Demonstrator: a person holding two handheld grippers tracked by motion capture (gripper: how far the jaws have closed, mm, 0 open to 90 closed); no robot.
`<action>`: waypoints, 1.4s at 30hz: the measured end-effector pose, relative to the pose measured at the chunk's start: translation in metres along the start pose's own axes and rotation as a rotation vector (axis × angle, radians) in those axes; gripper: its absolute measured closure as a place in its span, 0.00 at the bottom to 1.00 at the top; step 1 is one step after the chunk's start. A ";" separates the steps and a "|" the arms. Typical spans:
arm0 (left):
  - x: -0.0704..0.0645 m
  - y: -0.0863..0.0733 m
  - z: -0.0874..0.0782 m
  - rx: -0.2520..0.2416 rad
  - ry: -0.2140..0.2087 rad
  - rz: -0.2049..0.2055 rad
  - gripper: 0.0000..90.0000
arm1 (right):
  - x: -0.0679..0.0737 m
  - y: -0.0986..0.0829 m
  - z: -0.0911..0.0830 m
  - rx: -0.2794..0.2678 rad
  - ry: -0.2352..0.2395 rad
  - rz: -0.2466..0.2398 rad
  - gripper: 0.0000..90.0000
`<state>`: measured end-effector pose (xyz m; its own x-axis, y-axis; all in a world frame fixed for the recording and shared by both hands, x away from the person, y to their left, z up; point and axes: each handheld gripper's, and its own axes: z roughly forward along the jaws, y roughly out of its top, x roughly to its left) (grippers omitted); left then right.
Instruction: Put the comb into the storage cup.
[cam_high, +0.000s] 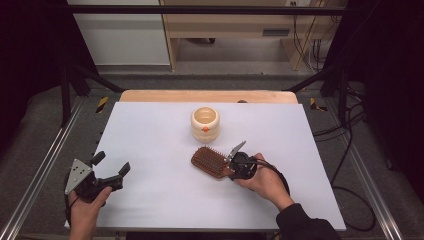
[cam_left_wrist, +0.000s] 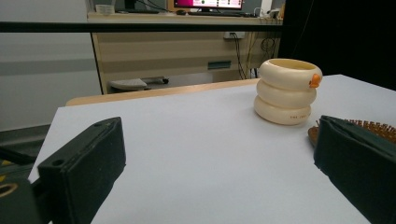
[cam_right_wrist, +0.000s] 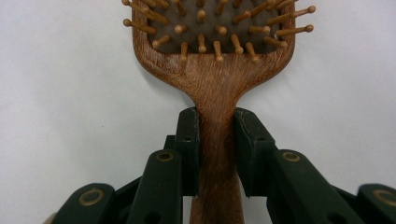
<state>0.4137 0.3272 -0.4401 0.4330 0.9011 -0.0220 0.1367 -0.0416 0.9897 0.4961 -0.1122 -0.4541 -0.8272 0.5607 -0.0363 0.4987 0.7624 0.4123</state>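
Note:
A brown wooden hairbrush (cam_high: 210, 161) lies bristles up on the white table, just in front of a cream ringed cup (cam_high: 205, 123) with an orange beak. My right gripper (cam_high: 231, 169) is shut on the brush handle (cam_right_wrist: 217, 140), one jaw pressed on each side of its neck, and the bristles (cam_right_wrist: 210, 23) point toward the camera. My left gripper (cam_high: 111, 164) rests at the table's front left, open, with nothing between its jaws. In the left gripper view the cup (cam_left_wrist: 286, 91) stands ahead to the right, and the hairbrush (cam_left_wrist: 373, 127) shows past the right jaw.
The white table top (cam_high: 150, 145) has a wooden strip (cam_high: 207, 96) along its far edge. Metal rails (cam_high: 40, 170) run along both sides. Cables (cam_high: 350, 145) lie on the floor at the right. A desk and shelving (cam_left_wrist: 177, 51) stand beyond the table.

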 end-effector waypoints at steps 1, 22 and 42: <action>0.000 0.000 0.000 0.000 0.000 0.000 0.02 | 0.001 0.000 0.000 0.001 -0.007 0.007 0.81; -0.054 0.024 0.020 0.044 -0.206 -0.075 0.02 | 0.024 -0.020 -0.034 -0.360 -0.141 0.046 0.81; -0.133 0.064 0.123 0.075 -0.440 -0.283 0.07 | 0.042 -0.012 -0.047 -0.641 -0.231 0.014 0.81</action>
<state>0.4740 0.1514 -0.3907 0.7009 0.6157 -0.3600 0.3588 0.1318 0.9241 0.4432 -0.1126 -0.4182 -0.7094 0.6784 -0.1913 0.1981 0.4523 0.8696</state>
